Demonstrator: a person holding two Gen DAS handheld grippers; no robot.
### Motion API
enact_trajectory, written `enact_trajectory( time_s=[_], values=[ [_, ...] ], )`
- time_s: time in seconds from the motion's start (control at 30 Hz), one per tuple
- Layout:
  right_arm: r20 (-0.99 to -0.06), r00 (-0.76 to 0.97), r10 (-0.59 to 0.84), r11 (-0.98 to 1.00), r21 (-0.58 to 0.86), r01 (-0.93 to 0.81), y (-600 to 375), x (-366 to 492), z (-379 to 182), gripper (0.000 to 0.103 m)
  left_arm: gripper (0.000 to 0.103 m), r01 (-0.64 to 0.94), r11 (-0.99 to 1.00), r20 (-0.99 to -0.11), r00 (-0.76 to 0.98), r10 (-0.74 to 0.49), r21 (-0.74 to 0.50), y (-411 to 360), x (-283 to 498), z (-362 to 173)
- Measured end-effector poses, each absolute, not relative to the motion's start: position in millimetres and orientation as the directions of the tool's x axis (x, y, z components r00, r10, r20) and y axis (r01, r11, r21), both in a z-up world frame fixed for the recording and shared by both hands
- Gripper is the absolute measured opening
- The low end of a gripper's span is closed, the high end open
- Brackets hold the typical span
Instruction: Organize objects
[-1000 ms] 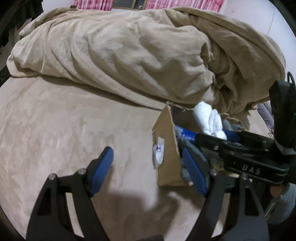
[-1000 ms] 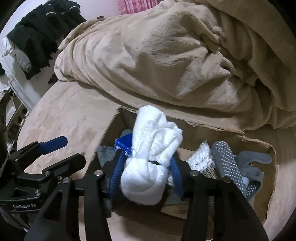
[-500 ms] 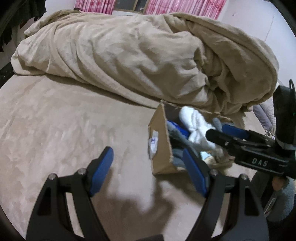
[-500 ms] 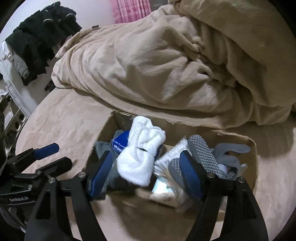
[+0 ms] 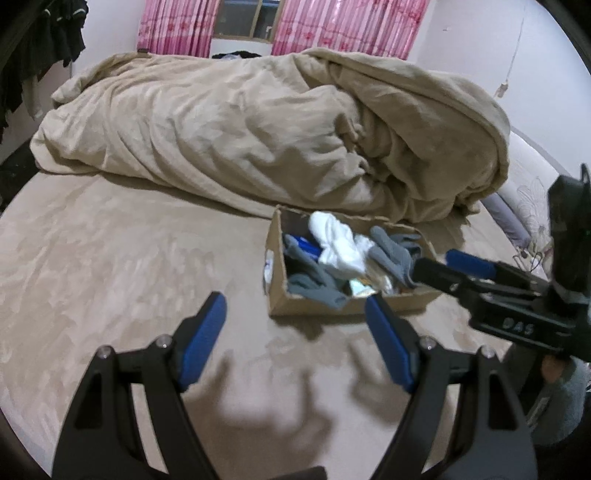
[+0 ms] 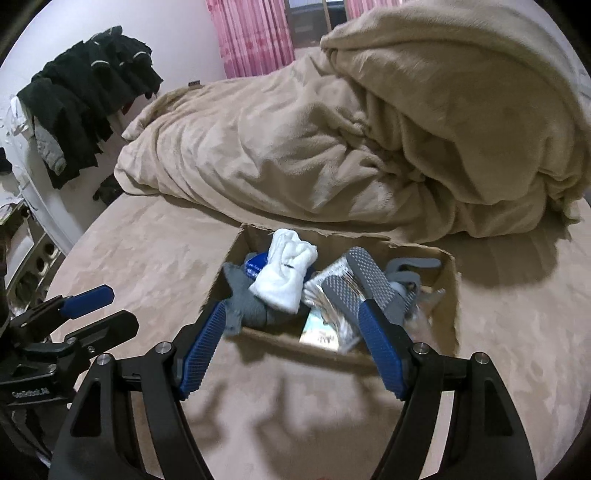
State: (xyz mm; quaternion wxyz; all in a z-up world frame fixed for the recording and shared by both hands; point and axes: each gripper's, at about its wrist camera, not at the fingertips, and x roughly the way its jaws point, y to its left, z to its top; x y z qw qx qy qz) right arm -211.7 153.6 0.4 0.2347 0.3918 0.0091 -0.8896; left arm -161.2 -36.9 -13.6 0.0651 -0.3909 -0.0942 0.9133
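Note:
A torn cardboard box (image 6: 448, 314) sits on the beige bed; it also shows in the left wrist view (image 5: 275, 295). A rolled white sock bundle (image 6: 284, 273) lies on top of grey dotted gloves (image 6: 365, 280), grey cloth and a blue packet inside it; the bundle shows in the left wrist view (image 5: 338, 243) too. My right gripper (image 6: 291, 328) is open and empty, held just in front of the box. My left gripper (image 5: 295, 325) is open and empty, to the left front of the box.
A big crumpled beige blanket (image 5: 258, 136) lies right behind the box. Dark clothes (image 6: 81, 96) hang at the far left by the wall. Pink curtains (image 5: 347, 26) frame a window behind the bed. The bed's edge curves at left and right.
My right gripper opened and let go of the white sock bundle, which now rests in the box. Both grippers drew back and up from the box.

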Motion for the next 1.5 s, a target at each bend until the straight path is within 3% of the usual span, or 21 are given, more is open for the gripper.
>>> enact_trajectory(
  time_s=[0.63,1.5],
  values=[
    [-0.646,-0.651,-0.399,-0.903,0.154,0.401,201.1,-104.1,24.1,0.077,0.079,-0.061,-0.991,-0.677,-0.725,0.129,-0.122,10.5,-72.1,-4.0],
    [-0.656,-0.645,-0.391,-0.909,0.164,0.384,215.1,-93.2,8.1,0.077,0.079,-0.035,-0.993,-0.681,-0.725,0.103,-0.112,15.0,-55.8,-1.3]
  ],
)
